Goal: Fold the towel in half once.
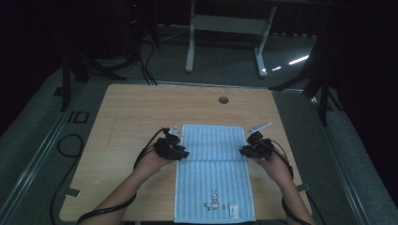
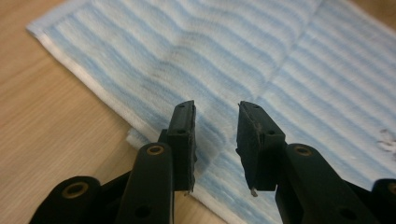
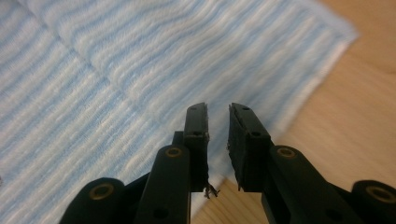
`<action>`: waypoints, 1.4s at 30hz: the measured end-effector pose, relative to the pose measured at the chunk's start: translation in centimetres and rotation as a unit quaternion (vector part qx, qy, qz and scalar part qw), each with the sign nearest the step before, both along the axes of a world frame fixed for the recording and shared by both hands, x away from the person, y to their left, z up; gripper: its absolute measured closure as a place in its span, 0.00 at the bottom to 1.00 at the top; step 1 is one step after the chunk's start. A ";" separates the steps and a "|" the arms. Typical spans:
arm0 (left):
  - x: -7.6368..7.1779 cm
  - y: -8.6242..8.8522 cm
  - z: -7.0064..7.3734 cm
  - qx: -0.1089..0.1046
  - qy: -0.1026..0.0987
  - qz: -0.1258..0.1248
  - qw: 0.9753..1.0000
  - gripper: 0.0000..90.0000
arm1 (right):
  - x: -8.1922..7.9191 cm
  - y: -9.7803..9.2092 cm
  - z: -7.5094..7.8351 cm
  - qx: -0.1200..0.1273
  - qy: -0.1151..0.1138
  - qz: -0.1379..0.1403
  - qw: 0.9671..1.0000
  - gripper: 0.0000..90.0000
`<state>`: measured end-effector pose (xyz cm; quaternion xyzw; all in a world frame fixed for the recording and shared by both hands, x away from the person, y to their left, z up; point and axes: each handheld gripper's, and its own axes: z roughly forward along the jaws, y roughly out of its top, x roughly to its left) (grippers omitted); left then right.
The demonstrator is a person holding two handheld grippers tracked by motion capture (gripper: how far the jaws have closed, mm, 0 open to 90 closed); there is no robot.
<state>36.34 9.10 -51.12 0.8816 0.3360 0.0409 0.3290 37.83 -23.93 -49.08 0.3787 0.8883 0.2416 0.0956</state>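
A light blue striped towel [image 1: 213,183] lies flat on the wooden table [image 1: 131,112], with a crease across its middle and a small rabbit motif [image 1: 214,200] near its front end. My left gripper [image 1: 185,153] rests at the towel's left edge by the crease. In the left gripper view it [image 2: 215,135] is open above the towel [image 2: 210,60], where a lower layer [image 2: 133,137] peeks out under the white hem. My right gripper [image 1: 241,151] sits at the right edge by the crease. It [image 3: 218,135] is narrowly open over the towel's border [image 3: 140,60], holding nothing.
A round cable hole [image 1: 223,100] sits near the table's far edge. A white label [image 1: 233,211] marks the towel's front corner. Bare wood [image 1: 117,154] lies on both sides of the towel. Beyond the table stand a white frame [image 1: 225,28] and dark stands.
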 end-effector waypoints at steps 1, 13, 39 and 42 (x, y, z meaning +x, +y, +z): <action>0.2 -0.1 -0.4 0.002 0.005 0.001 1.000 0.74 | 0.1 0.2 -0.4 -0.002 0.005 0.001 1.000 0.86; 1.9 1.6 -2.4 0.024 0.015 0.027 0.999 0.76 | 2.4 2.3 -3.3 -0.011 0.045 -0.002 0.999 0.86; 6.3 4.5 1.1 0.018 0.012 0.094 0.995 0.67 | 7.6 3.5 0.6 -0.015 0.027 -0.023 0.999 0.71; 8.1 4.5 1.3 0.021 0.012 0.112 0.993 0.66 | 9.3 3.2 1.2 -0.018 0.031 -0.047 0.998 0.70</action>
